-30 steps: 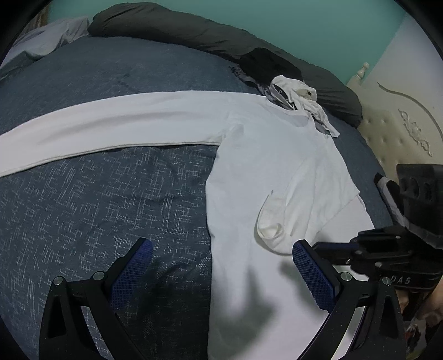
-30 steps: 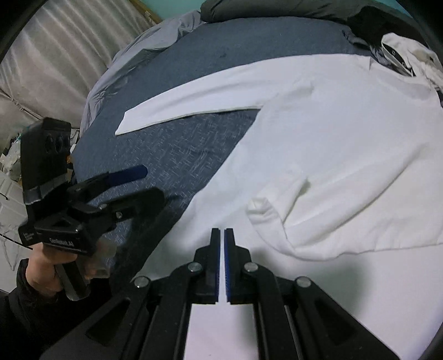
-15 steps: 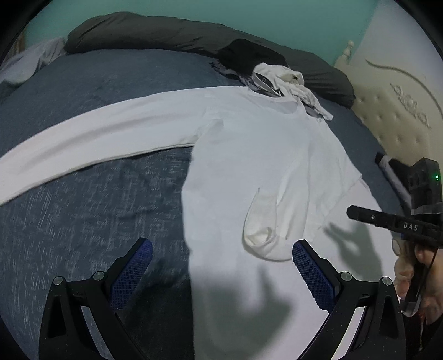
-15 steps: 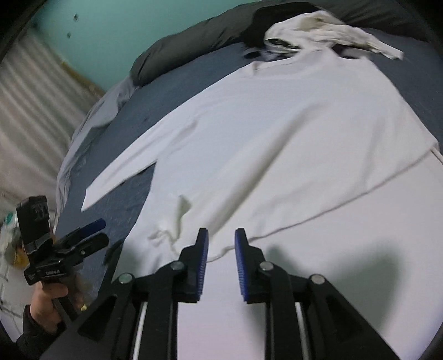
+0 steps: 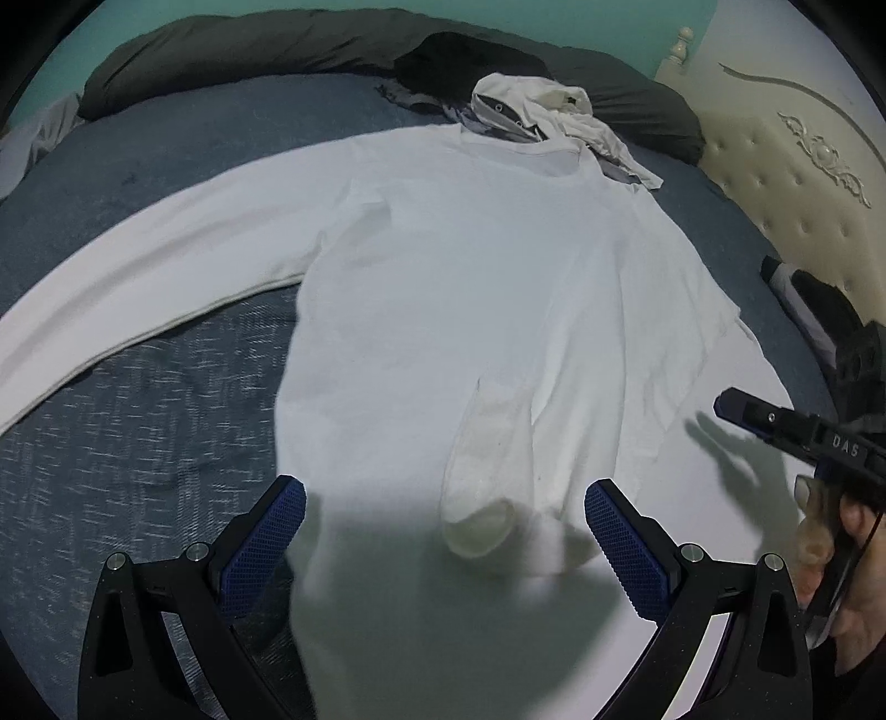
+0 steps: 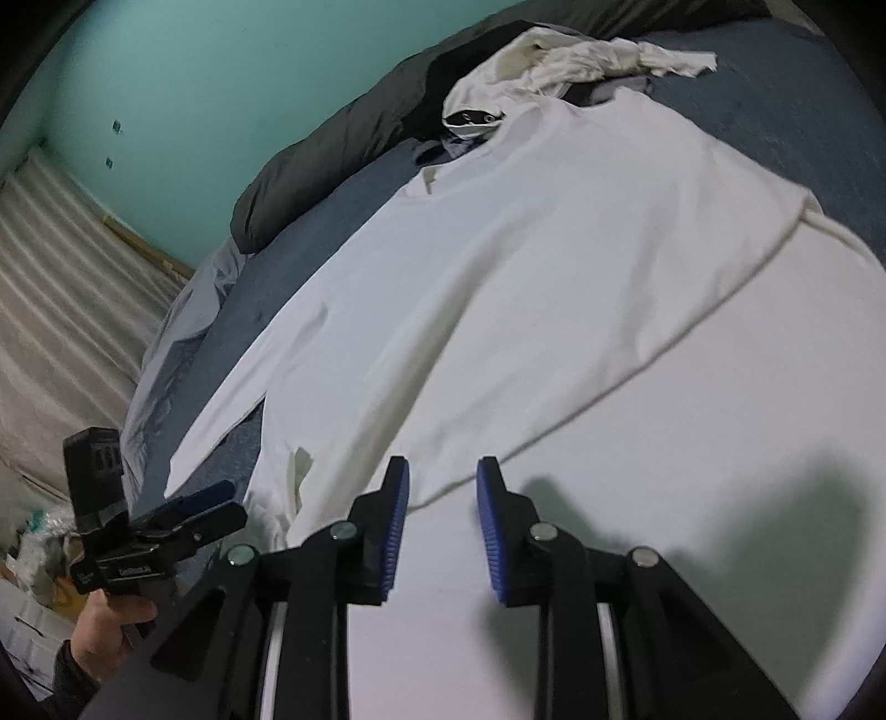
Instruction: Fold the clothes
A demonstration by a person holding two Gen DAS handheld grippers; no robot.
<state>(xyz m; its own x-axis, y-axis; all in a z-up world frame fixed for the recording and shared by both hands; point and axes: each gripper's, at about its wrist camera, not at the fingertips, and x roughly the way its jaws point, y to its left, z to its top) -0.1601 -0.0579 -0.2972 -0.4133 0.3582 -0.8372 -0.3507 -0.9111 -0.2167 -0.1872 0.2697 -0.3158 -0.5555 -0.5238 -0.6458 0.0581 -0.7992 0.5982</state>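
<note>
So far: I judge the fold is early, one sleeve in and most of the work left.
Shirt: the white long-sleeved shirt (image 5: 470, 288) lies flat on the blue bedspread (image 5: 127, 443), collar toward the dark bolster (image 5: 266, 50), hem toward me.
Done: one sleeve is already laid across the body, its cuff (image 5: 479, 520) resting on the lower front near the hem.
Left: the other sleeve (image 5: 138, 277) stretches straight out over the bedspread, unfolded; the sides and the hem-to-collar fold also look undone.
Left gripper (image 5: 443, 548): I have it spread wide over the hem end, nothing between the pads, the folded cuff lying in line with the gap.
Right gripper (image 6: 443, 515): the jaws have just been opening and stand partly apart above the white cloth by the folded edge, nothing pinched.
Other clothes: a crumpled white garment (image 5: 548, 111) sits beside the collar with dark items, none of it folded.
Next, as I judge it: take the outstretched sleeve and bring it across.
</note>
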